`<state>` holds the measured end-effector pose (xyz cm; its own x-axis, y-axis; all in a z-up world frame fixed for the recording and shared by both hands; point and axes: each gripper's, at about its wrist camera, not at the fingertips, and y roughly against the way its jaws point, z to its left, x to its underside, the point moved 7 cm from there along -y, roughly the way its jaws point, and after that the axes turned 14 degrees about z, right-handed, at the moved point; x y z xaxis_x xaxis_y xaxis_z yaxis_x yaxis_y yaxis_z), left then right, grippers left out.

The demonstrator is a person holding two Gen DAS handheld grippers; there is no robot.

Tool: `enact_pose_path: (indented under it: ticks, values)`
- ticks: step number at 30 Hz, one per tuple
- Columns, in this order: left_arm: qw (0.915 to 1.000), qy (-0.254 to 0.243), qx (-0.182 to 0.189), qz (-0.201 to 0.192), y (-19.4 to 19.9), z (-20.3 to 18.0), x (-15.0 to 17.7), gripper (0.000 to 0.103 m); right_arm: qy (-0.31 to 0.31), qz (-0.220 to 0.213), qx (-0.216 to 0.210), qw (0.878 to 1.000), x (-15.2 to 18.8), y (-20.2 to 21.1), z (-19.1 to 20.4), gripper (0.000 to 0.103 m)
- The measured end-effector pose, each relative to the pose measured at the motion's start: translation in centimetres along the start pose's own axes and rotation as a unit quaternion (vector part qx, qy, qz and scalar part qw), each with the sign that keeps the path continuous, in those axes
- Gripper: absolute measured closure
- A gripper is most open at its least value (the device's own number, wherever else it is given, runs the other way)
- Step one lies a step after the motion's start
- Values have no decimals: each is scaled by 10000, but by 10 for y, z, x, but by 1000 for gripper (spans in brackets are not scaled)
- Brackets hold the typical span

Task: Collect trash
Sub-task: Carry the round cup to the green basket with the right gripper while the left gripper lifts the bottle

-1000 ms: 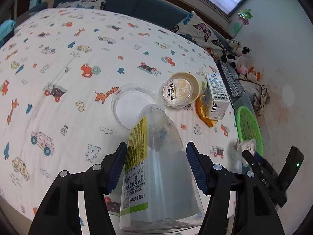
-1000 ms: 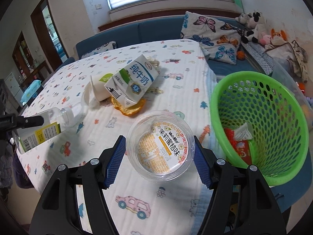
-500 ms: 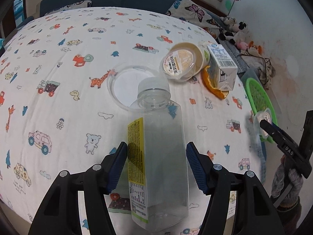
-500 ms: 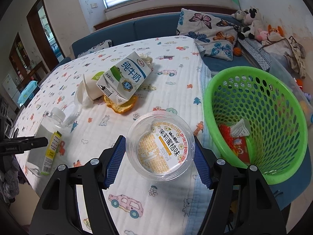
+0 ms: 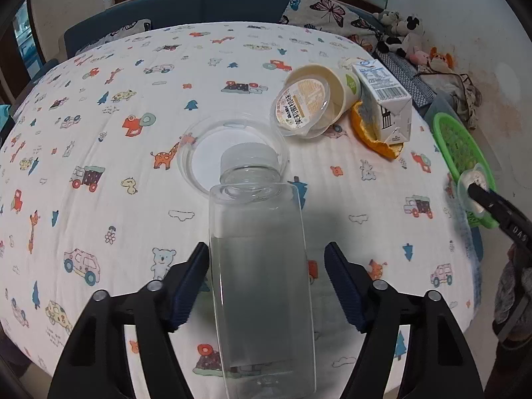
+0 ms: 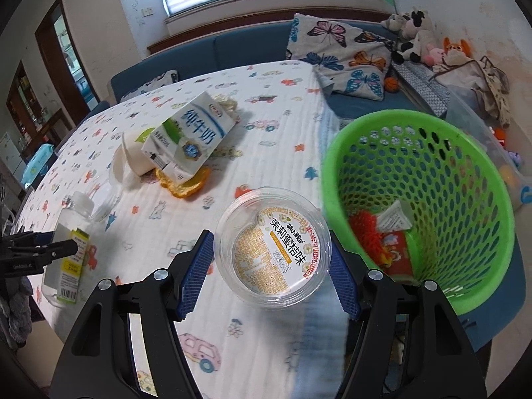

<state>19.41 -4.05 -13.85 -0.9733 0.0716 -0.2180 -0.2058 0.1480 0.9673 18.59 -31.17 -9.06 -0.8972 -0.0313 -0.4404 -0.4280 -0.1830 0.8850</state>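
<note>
— How is the left tool (image 5: 266,249) set?

— Its jaws have just been opening, and they are spread. A clear bottle (image 5: 262,266) is seen lying between them, by the near edge of the desk (image 5: 99,116). A gap is seen at the right pad, so the bottle is not pinched.

— And what is found past the bottle?

— Its white cap is pointed at a clear round lid (image 5: 206,153) laid flat toward the middle of the desk. Further toward the right edge, a labelled jelly cup (image 5: 301,109), a paper cup (image 5: 342,86), a milk carton (image 5: 385,99) and an orange peel (image 5: 369,133) are gathered in one heap, the carton resting on the peel.

— And the right tool (image 6: 270,237)?

— A clear labelled cup (image 6: 272,249) is pinched between its pads and is held over the desk's edge, just beside the green basket (image 6: 465,153).

— Where is the basket placed?

— It is set off the desk, past that edge. A red wrapper and a scrap of paper are seen at its bottom.
</note>
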Motion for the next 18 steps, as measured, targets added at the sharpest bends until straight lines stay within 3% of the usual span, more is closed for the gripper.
enact_pose_path:
  ticks: [4,11,18]
  values:
    - [9998,134,100,96,-5,9,1,48,-160,-88,151,9997,-5,7,-20,36]
    - [9991,65,416,-58,11,4,5,49,-582,-169,465,9971,-14,11,-67,36]
    - [9954,-309,818,-402,49,-27,-6,49,-1032,-86,681,9923,-15,5,-114,36]
